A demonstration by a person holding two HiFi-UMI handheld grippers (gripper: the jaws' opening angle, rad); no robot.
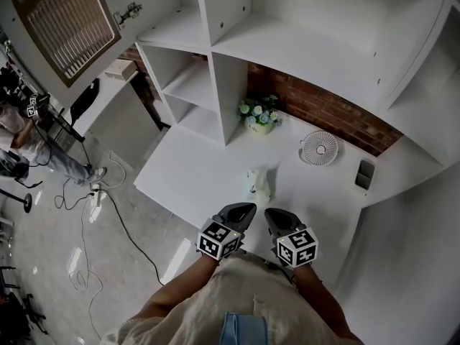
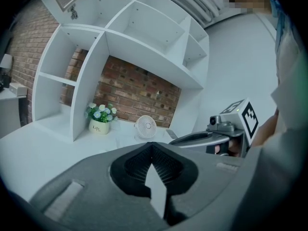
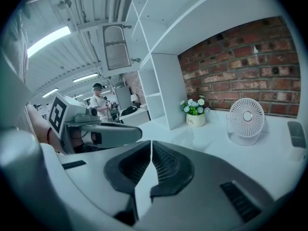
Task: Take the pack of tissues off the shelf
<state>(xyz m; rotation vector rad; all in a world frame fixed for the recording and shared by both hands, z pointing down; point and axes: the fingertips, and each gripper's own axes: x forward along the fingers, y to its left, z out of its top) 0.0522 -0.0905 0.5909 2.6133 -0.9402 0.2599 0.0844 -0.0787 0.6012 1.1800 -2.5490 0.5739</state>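
**Desk:** What are the fingers doing right now?

**Operator:** Both sets are clenched. On my left gripper [image 2: 153,148] the ribbed pads are pressed flat together with nothing between them. My right gripper [image 3: 151,147] reads the same, with the pads meeting along one seam and nothing held.

**Desk:** Are they touching anything?

**Operator:** Not that I can see. In the head view they sit side by side over the near part of the white desk [image 1: 187,178]. Their tips point toward the shelf unit [image 1: 215,42].

**Desk:** Where is the pack of tissues?

**Operator:** The pack of tissues [image 1: 259,183] lies on the open desk top, not in any compartment. It is just beyond the two tips and apart from both. The flower pot [image 1: 259,117] stands behind it against the brick wall. The small fan [image 1: 319,148] is off to its right.

**Desk:** How does it look?

**Operator:** It is small, pale and soft-looking, nearly the same white as the desk. A tuft sticks up from its top. I can't make out any print on it from here.
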